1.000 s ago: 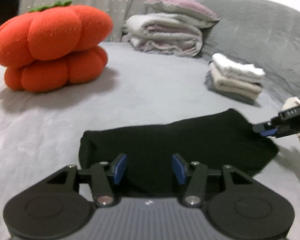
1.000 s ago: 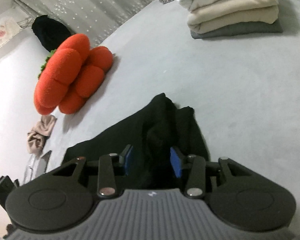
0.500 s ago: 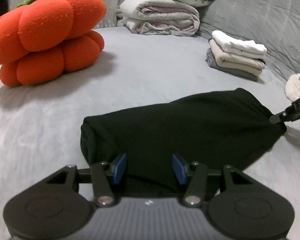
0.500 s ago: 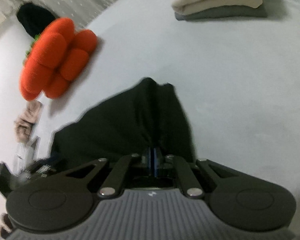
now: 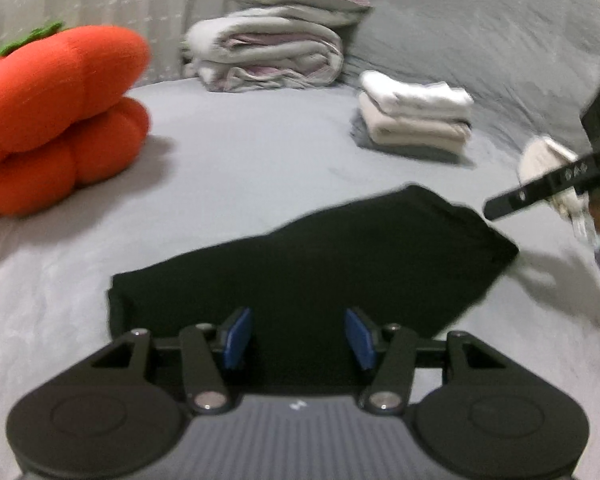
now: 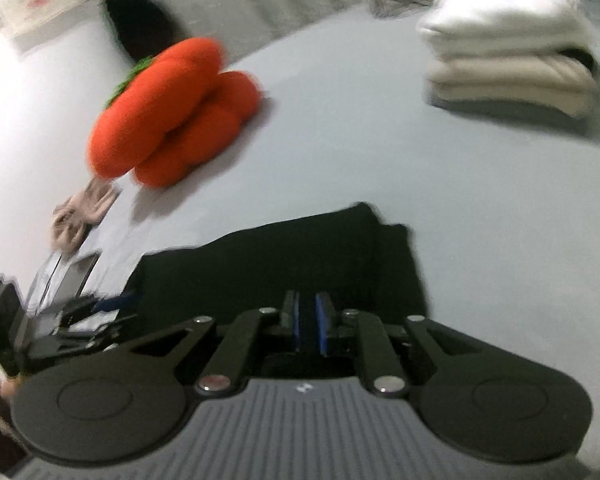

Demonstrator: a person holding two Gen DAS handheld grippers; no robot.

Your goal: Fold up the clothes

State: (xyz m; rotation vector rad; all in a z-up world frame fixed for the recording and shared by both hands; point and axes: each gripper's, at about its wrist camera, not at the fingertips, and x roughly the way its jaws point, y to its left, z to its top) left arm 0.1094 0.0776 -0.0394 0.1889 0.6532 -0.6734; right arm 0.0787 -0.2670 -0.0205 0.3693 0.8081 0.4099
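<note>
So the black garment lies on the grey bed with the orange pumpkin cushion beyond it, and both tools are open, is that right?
Not quite: only the left tool is open. The right wrist view shows the right tool nearly shut on the black garment. The rest stands: it lies on the grey bed, the orange pumpkin cushion beyond.

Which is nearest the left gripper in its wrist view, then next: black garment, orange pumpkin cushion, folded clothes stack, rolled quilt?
1. Black garment, right in front of the left gripper.
2. Orange pumpkin cushion, off to the left, and folded clothes stack, ahead to the right: too close to call.
3. Rolled quilt, at the far end of the bed.
</note>
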